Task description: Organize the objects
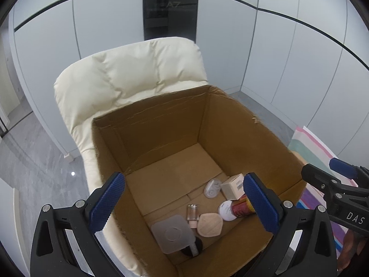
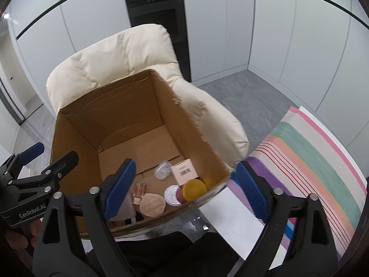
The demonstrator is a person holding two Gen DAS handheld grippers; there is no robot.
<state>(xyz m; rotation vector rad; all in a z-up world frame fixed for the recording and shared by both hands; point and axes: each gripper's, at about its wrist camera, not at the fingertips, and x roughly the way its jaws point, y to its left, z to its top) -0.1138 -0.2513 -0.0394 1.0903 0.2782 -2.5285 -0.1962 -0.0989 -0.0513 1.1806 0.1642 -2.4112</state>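
Observation:
An open cardboard box [image 1: 242, 129] [image 2: 76, 147] stands on a cream padded chair [image 1: 129, 73] [image 2: 110, 53]. At its bottom near corner lie a small white carton [image 1: 233, 187] [image 2: 184, 170], a clear plastic case [image 1: 212, 188] [image 2: 162, 170], a glass vial [image 1: 192, 212] [image 2: 140, 189], a beige round pad [image 1: 209, 225] [image 2: 152, 205], a grey square lid [image 1: 171, 233], a white cap [image 1: 226, 211] [image 2: 171, 195] and a jar with a yellow lid [image 2: 194, 189]. My left gripper [image 1: 184, 207] is open and empty above the box. My right gripper [image 2: 184, 191] is open and empty over the box's near rim.
A striped pastel cloth [image 2: 311, 161] [image 1: 309, 152] covers the surface to the right of the box. A white sheet [image 2: 233, 212] lies at its near edge. Grey floor and white wall panels surround the chair. Each gripper shows in the other's view, my right one at the right edge [image 1: 341, 184], my left one at the left edge [image 2: 39, 161].

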